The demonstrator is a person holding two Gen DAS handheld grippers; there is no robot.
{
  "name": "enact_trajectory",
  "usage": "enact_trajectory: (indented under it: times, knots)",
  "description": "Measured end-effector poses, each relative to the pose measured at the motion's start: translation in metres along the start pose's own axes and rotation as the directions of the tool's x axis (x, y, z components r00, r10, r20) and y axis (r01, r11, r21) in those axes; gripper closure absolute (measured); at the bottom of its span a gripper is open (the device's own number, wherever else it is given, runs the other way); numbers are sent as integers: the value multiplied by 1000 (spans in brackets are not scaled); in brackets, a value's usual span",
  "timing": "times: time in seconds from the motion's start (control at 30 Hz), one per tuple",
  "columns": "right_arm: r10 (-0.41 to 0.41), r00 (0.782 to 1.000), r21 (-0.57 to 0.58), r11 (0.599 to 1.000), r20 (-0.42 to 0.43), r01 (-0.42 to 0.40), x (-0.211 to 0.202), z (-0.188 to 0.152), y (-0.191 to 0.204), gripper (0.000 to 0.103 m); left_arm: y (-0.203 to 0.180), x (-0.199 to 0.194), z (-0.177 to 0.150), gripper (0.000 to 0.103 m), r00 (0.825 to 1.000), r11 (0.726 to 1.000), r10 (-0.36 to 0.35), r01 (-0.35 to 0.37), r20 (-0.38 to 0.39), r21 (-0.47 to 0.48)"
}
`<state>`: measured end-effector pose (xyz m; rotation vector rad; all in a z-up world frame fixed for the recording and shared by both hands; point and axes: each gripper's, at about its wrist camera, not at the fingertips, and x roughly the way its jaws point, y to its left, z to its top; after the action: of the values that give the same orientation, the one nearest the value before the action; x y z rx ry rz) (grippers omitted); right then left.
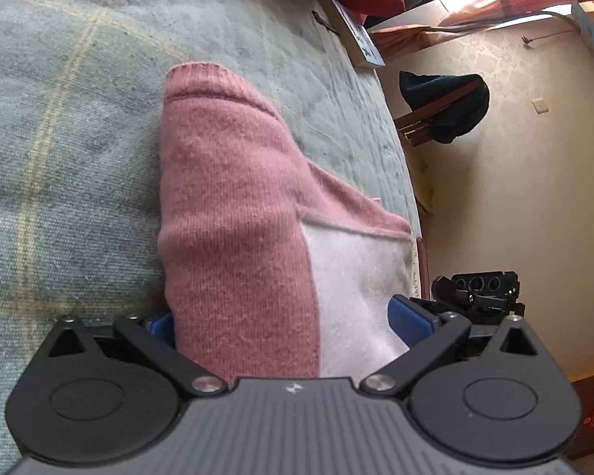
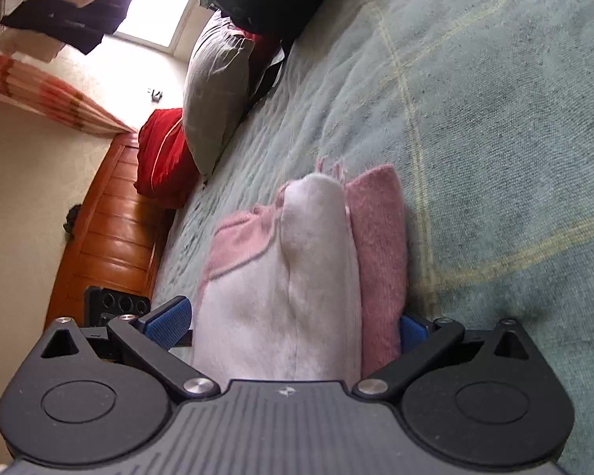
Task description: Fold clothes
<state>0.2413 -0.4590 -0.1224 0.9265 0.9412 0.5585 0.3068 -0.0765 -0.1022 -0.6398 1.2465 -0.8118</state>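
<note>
Pale green quilted bed cover [image 1: 79, 126] carries the folded pink and white knitted sweater [image 1: 237, 206], a compact bundle. Left gripper [image 1: 285, 324] and right gripper [image 2: 297, 324] both straddle it with jaws wide, probably to square its sides. Beyond the sweater lie a grey pillow [image 2: 214, 91] and a wooden bed frame [image 2: 111, 237].

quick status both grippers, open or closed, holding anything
Left hand-held gripper: open wide, folded pink sweater between its jaws.
Right hand-held gripper: open wide, the same folded sweater between its jaws.
</note>
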Motion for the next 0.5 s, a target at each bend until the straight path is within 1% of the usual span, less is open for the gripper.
enact_trajectory:
  times: [0.1,0.17,0.23,0.3,0.33,0.4,0.5]
  knots:
    - [-3,1000,-1,1000,-16,3,-5,-8,2,0,-4,-3,-10,2,1000,1000,-8,8,-9,27]
    - [-7,999,1,1000,-44,7,-11,-18,4,0,-3,-9,-19,2,999,999,-30,30,-36,10]
    - [13,997,17,1000,-75,-12,-17,-31,3,0,-1,-14,-27,1,997,998,-64,64,-52,-4]
    - [26,996,9,1000,-81,-25,-21,-40,2,0,2,-15,-28,1,995,997,-77,78,-63,13]
    - [33,996,7,999,-83,-33,-23,-44,1,0,5,-12,-27,1,995,997,-80,81,-60,5]
    - [56,996,17,998,-74,-55,-18,-38,-2,0,5,-5,-20,1,995,997,-78,77,-61,-18]
    - [81,995,34,996,-57,-79,-10,-29,-6,0,0,7,-5,2,996,998,-67,67,-62,-15]
